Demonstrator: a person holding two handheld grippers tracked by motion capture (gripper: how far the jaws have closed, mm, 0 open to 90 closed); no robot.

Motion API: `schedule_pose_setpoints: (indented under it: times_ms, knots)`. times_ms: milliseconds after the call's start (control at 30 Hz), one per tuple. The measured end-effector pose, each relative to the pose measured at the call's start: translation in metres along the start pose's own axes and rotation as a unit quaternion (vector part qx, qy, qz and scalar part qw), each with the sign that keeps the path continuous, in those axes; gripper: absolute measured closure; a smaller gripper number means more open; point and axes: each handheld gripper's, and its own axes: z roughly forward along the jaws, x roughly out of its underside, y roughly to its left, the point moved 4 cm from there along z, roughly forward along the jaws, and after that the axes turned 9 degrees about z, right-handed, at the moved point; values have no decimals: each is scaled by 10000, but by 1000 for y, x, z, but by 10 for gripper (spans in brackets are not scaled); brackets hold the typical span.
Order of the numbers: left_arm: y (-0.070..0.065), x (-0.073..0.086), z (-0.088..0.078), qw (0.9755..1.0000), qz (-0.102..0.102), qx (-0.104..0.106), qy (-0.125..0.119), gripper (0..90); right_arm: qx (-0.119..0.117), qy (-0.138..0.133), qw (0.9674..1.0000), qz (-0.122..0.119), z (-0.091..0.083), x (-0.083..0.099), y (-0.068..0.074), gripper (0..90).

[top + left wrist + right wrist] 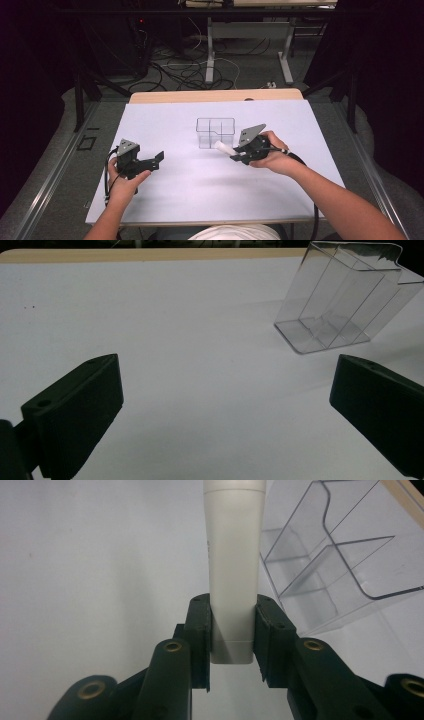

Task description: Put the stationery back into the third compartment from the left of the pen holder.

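Note:
A clear plastic organizer box (215, 132) with inner dividers stands on the white table (200, 185) near its middle; it also appears at the upper right of the left gripper view (340, 300) and at the right of the right gripper view (340, 565). My right gripper (235, 154) is shut on a white tube (234, 560), gripped near its flat crimped end, with the cap end (220, 146) pointing left toward the box's front. My left gripper (159, 159) hovers at the table's left, open, nothing between its jaws.
The table's wooden back edge (215, 95) lies beyond the white sheet. Behind it are desk legs (210, 55) and tangled cables (175, 70) on the floor. Dark curtains close both sides.

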Motion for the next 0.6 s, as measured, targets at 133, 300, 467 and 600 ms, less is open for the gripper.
schedule_pose_setpoints:
  times_ms: [133, 300, 467, 600]
  knots:
    - [-2, -3, -1, 10000, -23, 64, -30, 11, 61, -250, 9995, 181, 0, -3, 1, 708]
    - [-5, -10, -4, 9999, 19, 121, -93, 11, 79, -750, 9962, 430, 1, -6, 3, 708]
    - [-12, -18, -6, 9995, 2, 244, -218, 25, 139, -1224, 9904, 633, 6, -8, 6, 708]
    - [-22, -26, -6, 9987, 21, 410, -301, 57, 287, -1545, 9843, 799, 8, -10, 4, 707]
